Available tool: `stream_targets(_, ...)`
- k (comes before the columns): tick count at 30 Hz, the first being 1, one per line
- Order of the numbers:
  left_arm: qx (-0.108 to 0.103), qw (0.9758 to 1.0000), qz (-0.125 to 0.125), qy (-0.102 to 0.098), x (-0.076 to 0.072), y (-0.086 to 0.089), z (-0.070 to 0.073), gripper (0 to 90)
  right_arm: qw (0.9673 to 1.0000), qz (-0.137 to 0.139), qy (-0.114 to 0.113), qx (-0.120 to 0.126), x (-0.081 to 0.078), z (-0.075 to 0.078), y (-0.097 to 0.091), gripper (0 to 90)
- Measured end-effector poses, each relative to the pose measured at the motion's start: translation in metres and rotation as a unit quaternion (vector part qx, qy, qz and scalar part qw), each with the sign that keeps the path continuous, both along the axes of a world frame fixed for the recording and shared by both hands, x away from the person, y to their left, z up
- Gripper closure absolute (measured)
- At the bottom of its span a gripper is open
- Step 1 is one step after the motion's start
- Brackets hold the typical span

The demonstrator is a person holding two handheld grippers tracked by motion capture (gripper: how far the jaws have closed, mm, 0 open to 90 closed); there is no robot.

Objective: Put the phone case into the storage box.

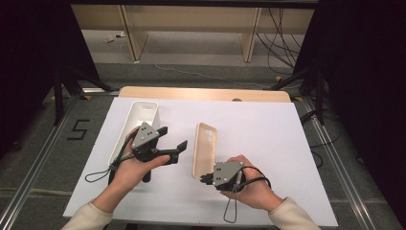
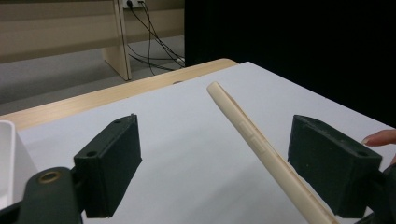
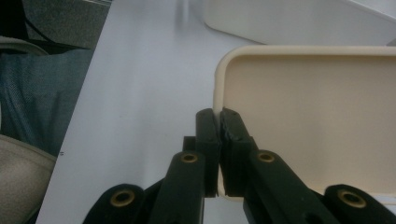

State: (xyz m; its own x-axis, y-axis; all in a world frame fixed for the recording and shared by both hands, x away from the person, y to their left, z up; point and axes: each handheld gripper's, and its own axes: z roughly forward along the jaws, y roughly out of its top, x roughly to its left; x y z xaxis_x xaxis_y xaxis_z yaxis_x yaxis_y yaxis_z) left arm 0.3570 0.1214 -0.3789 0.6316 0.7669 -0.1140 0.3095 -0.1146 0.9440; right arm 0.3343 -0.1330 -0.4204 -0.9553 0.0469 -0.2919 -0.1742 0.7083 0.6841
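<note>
A beige phone case (image 1: pixel 205 148) lies hollow side up in the middle of the white sheet (image 1: pixel 268 139). My right gripper (image 1: pixel 206 178) is shut on its near end. In the right gripper view the black jaws (image 3: pixel 218 119) pinch the case's rim (image 3: pixel 327 102) at a corner. My left gripper (image 1: pixel 173 138) hovers just left of the case, open, with nothing between its pads. Along the left gripper's wide jaws (image 2: pixel 214 126) I see the case's side (image 2: pixel 252 137) edge-on with its button bumps; it runs close past the right pad (image 2: pixel 327 163).
A long white bin (image 1: pixel 143 112) stands at the left of the sheet, behind my left hand; its corner (image 2: pixel 7 158) shows beside the left jaw. The wooden table edge (image 1: pixel 206 93) runs along the far side. Black curtains flank the table, and cables lie on the floor beyond.
</note>
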Motion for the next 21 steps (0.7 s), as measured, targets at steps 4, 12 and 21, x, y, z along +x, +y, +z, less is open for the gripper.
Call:
stream_targets(4, 0.001, 1.0000, 0.000, 0.009, 0.006, -0.007, 0.002, 17.2, 1.0000, 0.002, -0.004, -0.002, 0.000, 0.000, 0.001, 88.1)
stream_targets(12, 0.005, 0.9997, 0.001, 0.024, 0.016, -0.015, 0.000, 17.8, 0.9999, 0.005, -0.008, -0.006, -0.002, 0.000, 0.004, 88.1)
stream_targets(21, 0.001, 0.9988, 0.002, 0.050, 0.027, -0.022, -0.005, 19.2, 0.9998, 0.005, -0.015, -0.011, -0.002, 0.000, 0.008, 88.1)
